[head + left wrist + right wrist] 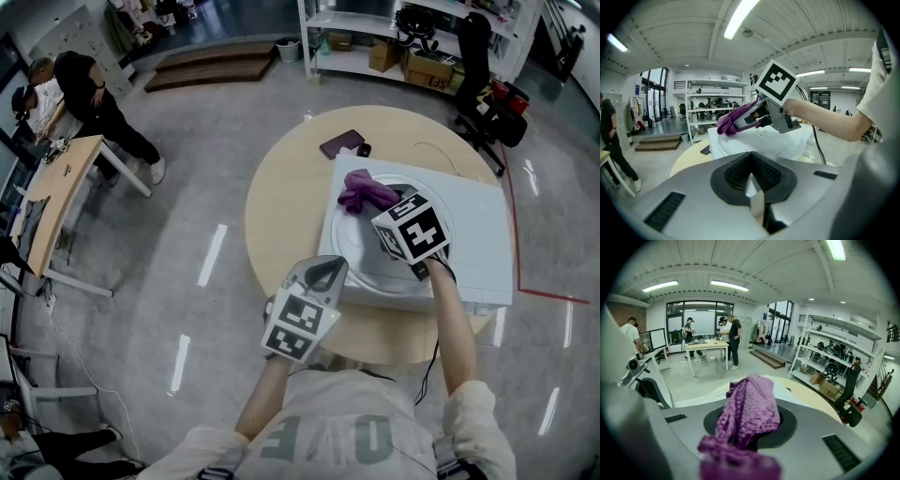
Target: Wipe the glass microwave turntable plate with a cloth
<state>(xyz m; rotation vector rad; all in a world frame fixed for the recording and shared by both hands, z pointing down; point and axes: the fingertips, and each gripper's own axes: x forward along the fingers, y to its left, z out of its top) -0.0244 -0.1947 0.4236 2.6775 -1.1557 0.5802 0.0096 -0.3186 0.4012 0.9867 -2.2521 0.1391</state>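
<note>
Jaws of the right gripper (pixel 396 201): pinched together on a purple cloth (pixel 361 192), a wad bunched between them and a loose tail spilling past the tips. Held low over the far-left part of the glass turntable plate (pixel 367 272), cloth touching the glass or just above it; hard to say which. Plate lying flat on a white appliance body (pixel 483 253), itself on the round worktop (pixel 281 206).

Jaws of the left gripper (pixel 325 272): drawn almost together at the plate's near-left rim, only a narrow pale sliver in the slit. Impossible to tell whether plate rim or a jaw's own inner face. Probably there to steady the plate, though not certain.

Likely trouble from here:
- Plate skating across the smooth white top under a sideways wipe, if not truly pinned at the rim. Worst case, over the edge onto the worktop or the floor.
- Hard jaw tips knocking or scraping the glass, with most of the cloth bunched to one side and little padding beneath.
- Cloth slipping out of a shallow pinch under drag and getting left on the plate.
- Patchy cleaning, with only a small wad in contact and much of the plate out of its reach.
</note>
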